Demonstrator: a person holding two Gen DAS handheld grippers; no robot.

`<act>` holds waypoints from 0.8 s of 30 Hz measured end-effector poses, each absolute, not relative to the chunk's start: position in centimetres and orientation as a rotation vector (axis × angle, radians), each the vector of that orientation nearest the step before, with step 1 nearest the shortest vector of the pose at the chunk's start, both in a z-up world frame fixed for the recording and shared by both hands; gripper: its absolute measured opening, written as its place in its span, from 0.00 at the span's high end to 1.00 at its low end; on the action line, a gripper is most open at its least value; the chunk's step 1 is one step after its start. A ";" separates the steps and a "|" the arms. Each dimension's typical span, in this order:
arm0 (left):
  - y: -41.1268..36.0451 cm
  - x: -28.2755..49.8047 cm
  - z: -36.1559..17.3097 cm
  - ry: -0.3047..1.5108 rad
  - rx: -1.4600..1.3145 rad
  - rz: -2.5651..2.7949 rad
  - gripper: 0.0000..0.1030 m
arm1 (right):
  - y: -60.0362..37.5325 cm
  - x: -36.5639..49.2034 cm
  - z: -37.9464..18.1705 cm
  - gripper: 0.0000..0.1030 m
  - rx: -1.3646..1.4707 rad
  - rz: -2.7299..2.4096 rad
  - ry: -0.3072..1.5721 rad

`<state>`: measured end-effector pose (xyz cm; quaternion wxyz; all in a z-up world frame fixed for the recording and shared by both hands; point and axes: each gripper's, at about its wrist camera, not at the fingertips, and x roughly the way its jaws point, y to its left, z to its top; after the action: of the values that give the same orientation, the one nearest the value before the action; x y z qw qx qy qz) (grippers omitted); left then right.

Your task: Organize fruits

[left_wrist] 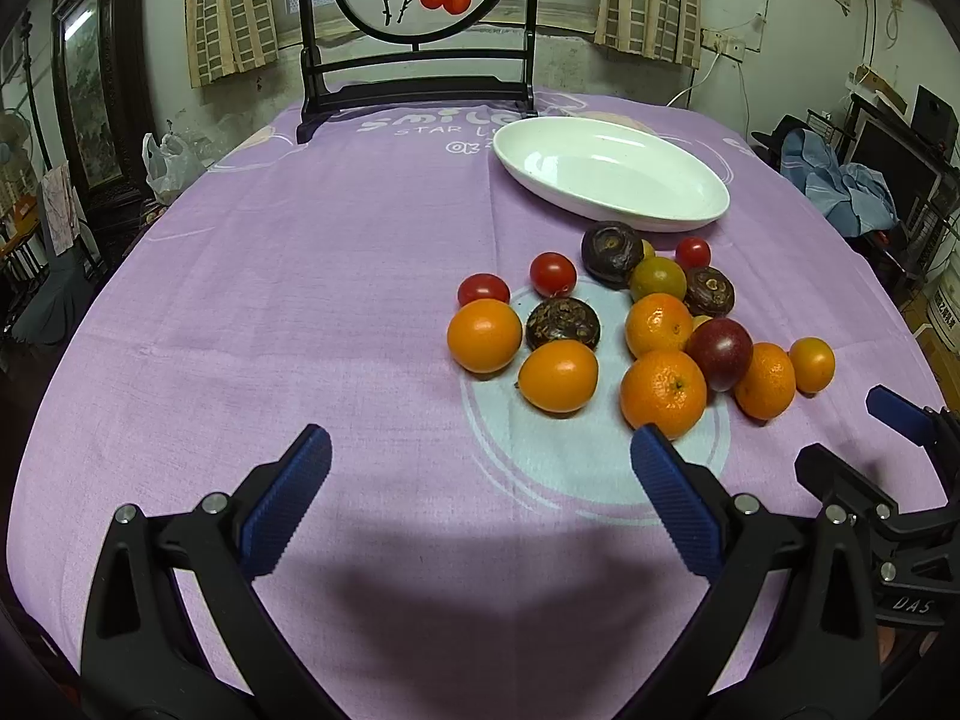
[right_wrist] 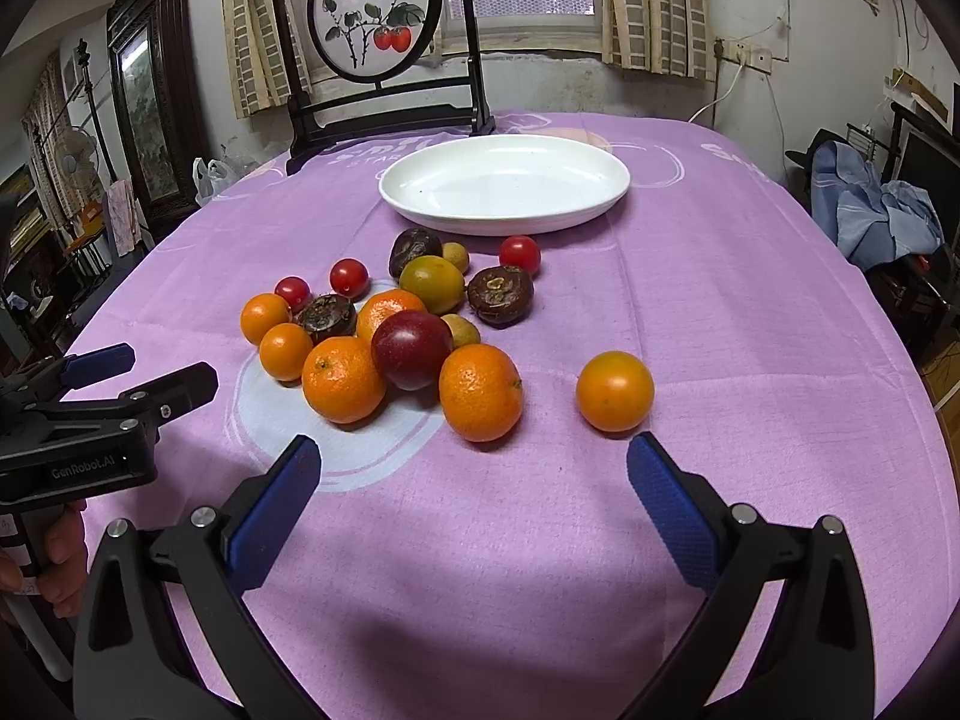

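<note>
Tabletop (right_wrist: 750,312): covered by a purple cloth with pale printed circles and lettering.

White oval dish (right_wrist: 504,183) (left_wrist: 609,171): at the far side of the cloth, at 12 o'clock from the fruit pile, holding nothing.

Fruit pile (right_wrist: 390,324) (left_wrist: 630,318): loose on the cloth, just short of the dish. Contents as seen from my right wrist:
- three mandarins, the nearest one (right_wrist: 480,391) at 6 o'clock of the pile
- one dark red plum (right_wrist: 411,349), touching the mandarins on either side
- three cherry tomatoes, one (right_wrist: 519,253) nearest the dish
- three dark brown wrinkled fruits, one (right_wrist: 500,294) at 2 o'clock of the pile
- one greenish-yellow round fruit (right_wrist: 432,283)
- small smooth orange fruits at 9 o'clock of the pile
- one smooth orange fruit (right_wrist: 615,390) lying apart, at 3 o'clock of the pile

My right gripper (right_wrist: 474,480): blue-padded fingers spread wide, grasping nothing, poised near the closest mandarin and the stray orange fruit.

My left gripper (left_wrist: 480,468): fingers spread wide, grasping nothing, at 7 o'clock of the pile, above bare cloth.

Backdrop: a dark wooden stand with a round painted panel (right_wrist: 372,18) behind the dish; curtained window beyond.
</note>
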<state>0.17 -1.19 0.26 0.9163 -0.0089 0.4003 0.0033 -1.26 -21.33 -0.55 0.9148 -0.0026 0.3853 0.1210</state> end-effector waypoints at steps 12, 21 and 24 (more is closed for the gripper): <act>-1.1 0.1 0.2 0.822 -0.016 0.007 0.02 | -21.3 -1.3 -0.6 0.01 -0.006 0.251 0.795; -0.4 -0.3 -0.1 0.835 -0.019 0.000 0.02 | -20.9 -0.5 -1.2 0.01 -0.112 0.213 0.828; 0.1 -0.2 -0.4 0.870 -0.036 -0.006 0.02 | -20.4 0.7 -1.6 0.01 -0.184 0.203 0.851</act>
<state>-0.15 0.07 -0.40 0.9067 -0.0177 0.4215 -0.0030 0.66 -20.44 -1.55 0.9018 -0.0888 0.4115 0.0981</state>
